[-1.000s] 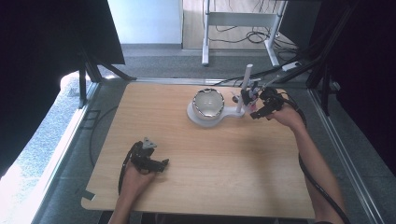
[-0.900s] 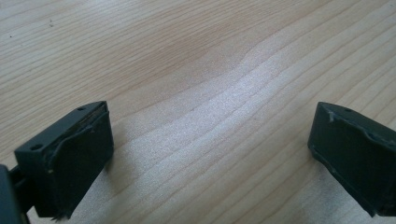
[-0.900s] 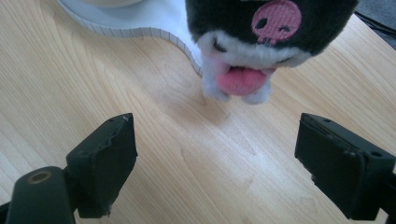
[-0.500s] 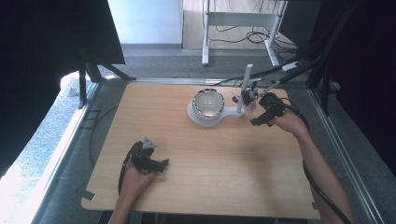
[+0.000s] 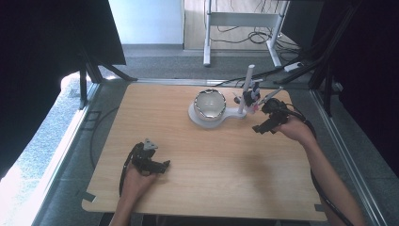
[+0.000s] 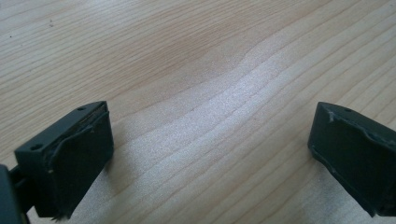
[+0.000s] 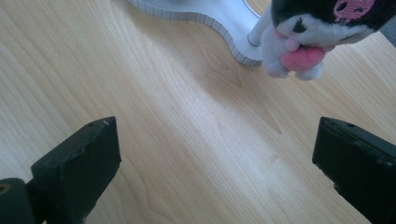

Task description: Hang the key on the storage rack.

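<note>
On the wooden table [image 5: 207, 183] the white stand [image 5: 217, 116] holds its steel bowl [image 5: 210, 103], and the plush toy [image 5: 251, 94] hangs on the stand's upright post, just beyond my empty right gripper [image 5: 264, 123], whose jaws have just been opening wide, while my left gripper [image 5: 157, 165], also spread and empty, lies well nearer me; no writing legible.

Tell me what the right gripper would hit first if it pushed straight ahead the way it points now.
Probably the plush toy hanging at the post of the white stand, though depth is hard to judge. The right gripper has just been opening its jaws, with nothing between them but bare tabletop.
</note>
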A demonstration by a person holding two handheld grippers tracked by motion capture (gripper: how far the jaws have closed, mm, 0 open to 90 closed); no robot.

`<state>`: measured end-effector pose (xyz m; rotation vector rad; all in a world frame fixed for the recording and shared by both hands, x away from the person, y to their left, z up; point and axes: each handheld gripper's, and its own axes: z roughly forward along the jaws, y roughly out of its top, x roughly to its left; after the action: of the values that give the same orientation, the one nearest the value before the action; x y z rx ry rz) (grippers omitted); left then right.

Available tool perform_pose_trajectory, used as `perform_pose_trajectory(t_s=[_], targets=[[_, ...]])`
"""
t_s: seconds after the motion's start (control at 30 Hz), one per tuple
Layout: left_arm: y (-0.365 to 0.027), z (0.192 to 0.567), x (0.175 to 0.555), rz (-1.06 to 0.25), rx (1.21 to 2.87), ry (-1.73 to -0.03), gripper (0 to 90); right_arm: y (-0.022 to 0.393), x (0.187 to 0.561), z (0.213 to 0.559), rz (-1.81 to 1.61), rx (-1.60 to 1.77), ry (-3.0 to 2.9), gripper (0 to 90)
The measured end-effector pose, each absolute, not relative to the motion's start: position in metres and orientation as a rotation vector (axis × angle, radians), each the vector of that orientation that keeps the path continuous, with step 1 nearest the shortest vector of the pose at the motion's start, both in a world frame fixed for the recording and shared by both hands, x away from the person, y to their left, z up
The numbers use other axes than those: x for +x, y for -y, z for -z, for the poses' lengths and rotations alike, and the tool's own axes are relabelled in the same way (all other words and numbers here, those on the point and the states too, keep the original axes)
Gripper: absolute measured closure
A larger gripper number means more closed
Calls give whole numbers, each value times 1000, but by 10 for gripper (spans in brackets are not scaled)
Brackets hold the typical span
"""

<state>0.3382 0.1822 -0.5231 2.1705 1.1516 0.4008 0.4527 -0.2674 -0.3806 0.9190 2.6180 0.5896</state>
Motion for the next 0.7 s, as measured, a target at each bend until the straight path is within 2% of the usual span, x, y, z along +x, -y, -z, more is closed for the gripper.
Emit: perform_pose_trajectory(t_s=[0.7], targets=[[-182,523,338,-401,2170,-1152,0,296,405,375,-601,931,-2585,0]])
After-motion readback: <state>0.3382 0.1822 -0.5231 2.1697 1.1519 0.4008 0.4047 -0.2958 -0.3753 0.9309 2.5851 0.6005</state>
